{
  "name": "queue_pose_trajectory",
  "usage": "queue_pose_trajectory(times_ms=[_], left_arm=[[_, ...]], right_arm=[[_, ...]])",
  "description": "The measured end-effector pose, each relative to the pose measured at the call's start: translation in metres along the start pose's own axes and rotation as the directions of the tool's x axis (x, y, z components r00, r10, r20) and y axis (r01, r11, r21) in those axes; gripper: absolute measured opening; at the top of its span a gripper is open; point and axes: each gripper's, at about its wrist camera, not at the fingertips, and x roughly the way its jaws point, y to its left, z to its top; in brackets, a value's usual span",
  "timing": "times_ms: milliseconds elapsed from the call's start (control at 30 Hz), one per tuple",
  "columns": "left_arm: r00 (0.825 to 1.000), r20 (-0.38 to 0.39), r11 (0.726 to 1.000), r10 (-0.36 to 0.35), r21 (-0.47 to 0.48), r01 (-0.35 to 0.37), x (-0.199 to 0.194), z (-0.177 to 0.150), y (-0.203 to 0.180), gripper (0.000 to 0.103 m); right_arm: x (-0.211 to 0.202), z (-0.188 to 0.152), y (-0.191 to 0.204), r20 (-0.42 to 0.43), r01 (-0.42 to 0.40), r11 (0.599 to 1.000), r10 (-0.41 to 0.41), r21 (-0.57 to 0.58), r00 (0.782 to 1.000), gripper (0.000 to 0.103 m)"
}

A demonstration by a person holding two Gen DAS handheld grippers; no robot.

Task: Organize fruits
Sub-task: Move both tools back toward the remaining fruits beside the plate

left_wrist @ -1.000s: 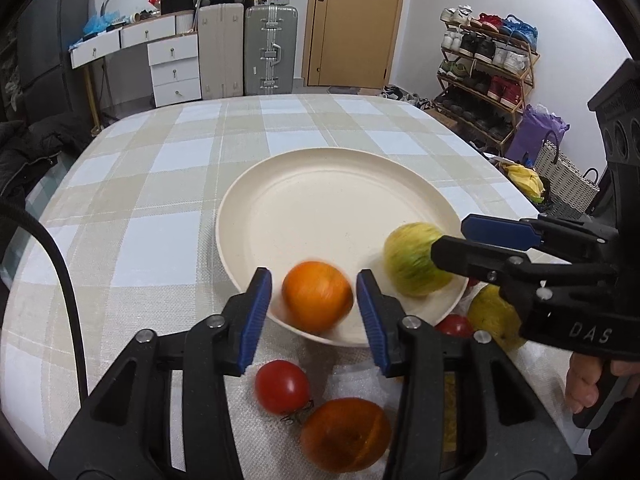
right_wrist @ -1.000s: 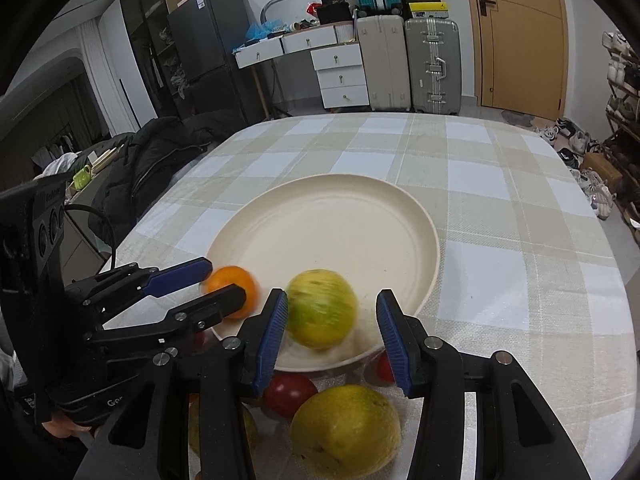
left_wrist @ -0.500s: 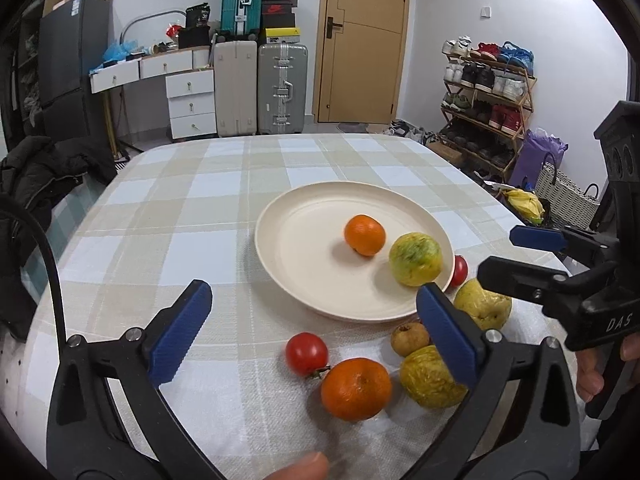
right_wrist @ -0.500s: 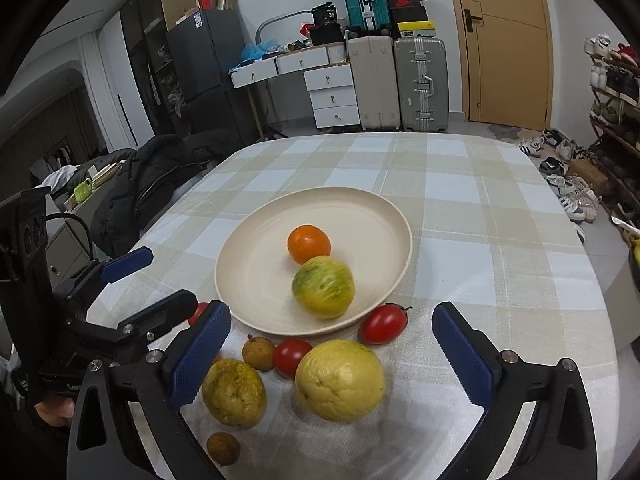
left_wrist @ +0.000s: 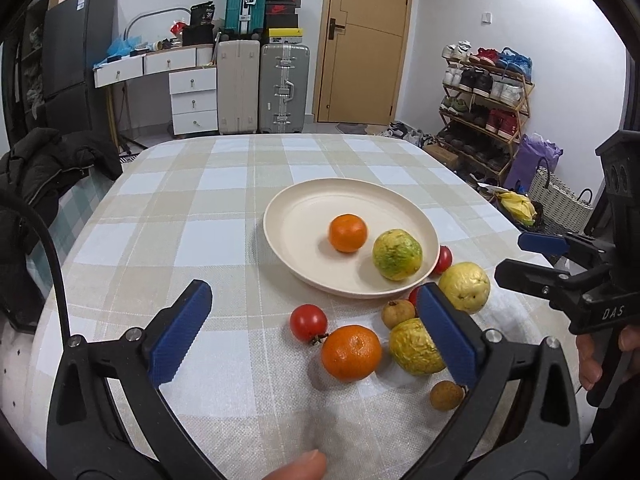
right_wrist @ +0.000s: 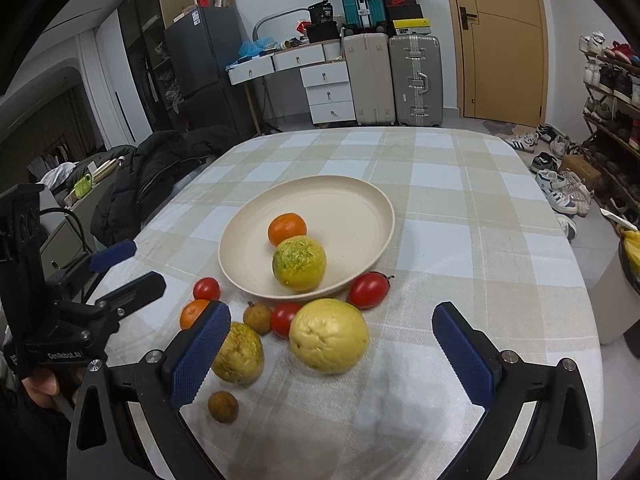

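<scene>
A cream plate (left_wrist: 304,200) (right_wrist: 360,204) holds a small orange (left_wrist: 347,233) (right_wrist: 287,229) and a green-yellow fruit (left_wrist: 397,254) (right_wrist: 299,263). In front of it on the cloth lie a larger orange (left_wrist: 351,353) (right_wrist: 193,313), a tomato (left_wrist: 308,322) (right_wrist: 206,288), a big yellow fruit (left_wrist: 464,281) (right_wrist: 329,335), a wrinkled yellow fruit (left_wrist: 414,346) (right_wrist: 238,353), more tomatoes (right_wrist: 368,289) and small brown fruits (right_wrist: 223,407). My left gripper (left_wrist: 312,336) is open and empty, above the loose fruit. My right gripper (right_wrist: 330,358) is open and empty, above the big yellow fruit.
The checked tablecloth (left_wrist: 192,208) covers a rounded table. A black jacket (right_wrist: 160,168) lies off the left edge. Suitcases (left_wrist: 284,88), drawers and a shoe rack (left_wrist: 484,96) stand behind. A basket (left_wrist: 560,196) sits by the right edge.
Both grippers let go of the small orange and the green-yellow fruit on the plate, opened wide, and pulled back and up from the plate.
</scene>
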Motion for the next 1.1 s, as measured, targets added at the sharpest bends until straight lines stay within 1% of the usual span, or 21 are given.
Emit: queue_pose_trajectory(times_ms=[133,267,500,867,1100], left_arm=[[1.0,0.006,1.0,-0.004,0.003,0.004,-0.006,-0.001,-0.003,0.102],[1.0,0.003,1.0,0.01,0.013,-0.01,-0.006,-0.004,-0.006,0.102],[1.0,-0.017,1.0,0.012,0.014,-0.012,-0.002,-0.015,-0.005,0.102],[0.999,-0.036,1.0,0.007,0.024,-0.007,0.01,-0.019,-0.007,0.102],[0.997,-0.08,1.0,0.009,0.016,-0.008,0.022,-0.022,-0.005,0.102]], right_arm=[[-0.003,-0.002,-0.003,-0.004,-0.004,1.0,0.004,0.005,1.0,0.103],[-0.002,-0.002,-0.001,-0.015,-0.004,1.0,0.004,-0.019,1.0,0.103],[0.002,-0.007,-0.002,-0.04,-0.001,0.998,-0.001,-0.058,0.999,0.103],[0.012,-0.012,-0.007,-0.069,0.004,0.999,-0.007,-0.05,0.998,0.103],[0.023,-0.015,-0.009,-0.099,0.003,1.0,-0.004,-0.02,0.995,0.103]])
